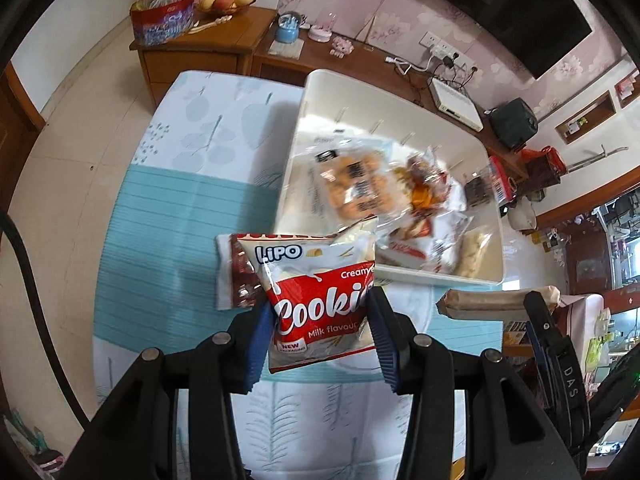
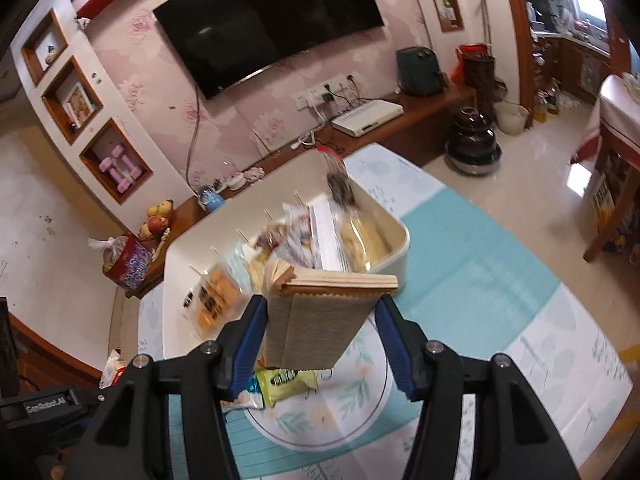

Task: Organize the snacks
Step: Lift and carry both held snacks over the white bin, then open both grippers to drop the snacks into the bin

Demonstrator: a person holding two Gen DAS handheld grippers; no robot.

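Observation:
My left gripper (image 1: pixel 320 320) is shut on a red and white Lipo cookie packet (image 1: pixel 318 292), held above the table. Under it lies a brown and white snack pack (image 1: pixel 236 272) on the teal tablecloth. My right gripper (image 2: pixel 320 320) is shut on a tan biscuit packet (image 2: pixel 316 316), also lifted off the table; the same packet (image 1: pixel 492 302) shows at the right in the left wrist view. A white bin (image 1: pixel 400 104) (image 2: pixel 180 280) beyond both grippers holds several snack bags. A green packet (image 2: pixel 286 380) lies on the table below the right gripper.
The tablecloth (image 1: pixel 172 208) (image 2: pixel 480 272) covers a low table. Behind it runs a wooden TV cabinet (image 1: pixel 248 36) with a fruit bowl (image 1: pixel 228 0), a blue jar (image 1: pixel 288 32) and a white box (image 2: pixel 368 116). A dark pot (image 2: pixel 474 140) stands on the floor.

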